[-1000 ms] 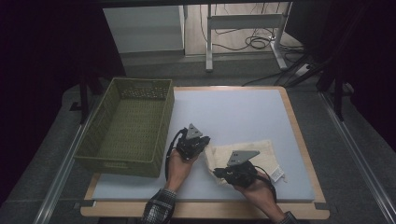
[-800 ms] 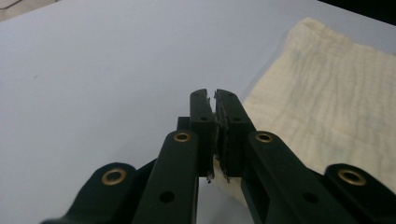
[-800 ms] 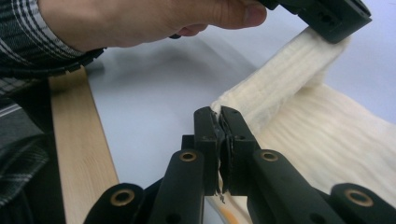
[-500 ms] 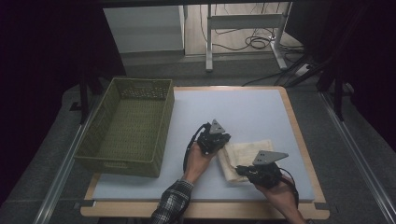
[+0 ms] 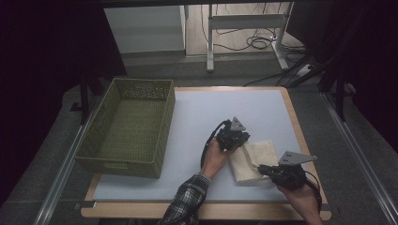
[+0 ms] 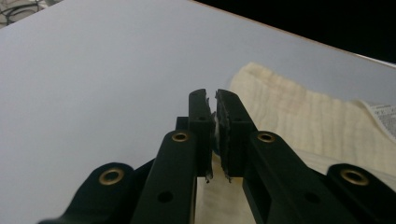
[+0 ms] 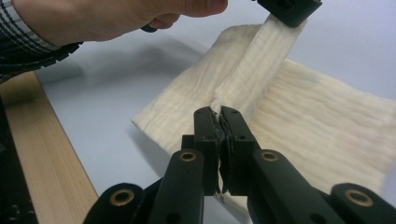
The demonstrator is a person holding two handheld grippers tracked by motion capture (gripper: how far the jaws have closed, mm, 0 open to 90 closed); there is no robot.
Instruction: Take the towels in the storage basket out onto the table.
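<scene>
A cream ribbed cloth (image 5: 257,157) lies on the pale table near its front right corner. My left gripper (image 5: 240,139) sits at the cloth's far left edge, its jaws shut on a pinch of cloth (image 6: 299,112). My right gripper (image 5: 265,172) is at the near edge, shut on the same fold (image 7: 317,126). In the right gripper view a raised strip of cloth runs taut from my right gripper (image 7: 219,114) up to the left gripper (image 7: 289,9). In the left gripper view my left gripper (image 6: 215,99) shows a hairline gap at its tips, with cloth at the jaw roots.
A green woven basket (image 5: 157,122) stands on the left of the table. The table's wooden rim (image 5: 300,136) runs close beside the cloth on the right and along the front (image 7: 51,158). A white label (image 6: 383,112) shows at the cloth's edge.
Both hands have travelled to the right across the table, carrying the pinched edge of the cloth with them. The cloth now lies narrower and nearer the right rim.
</scene>
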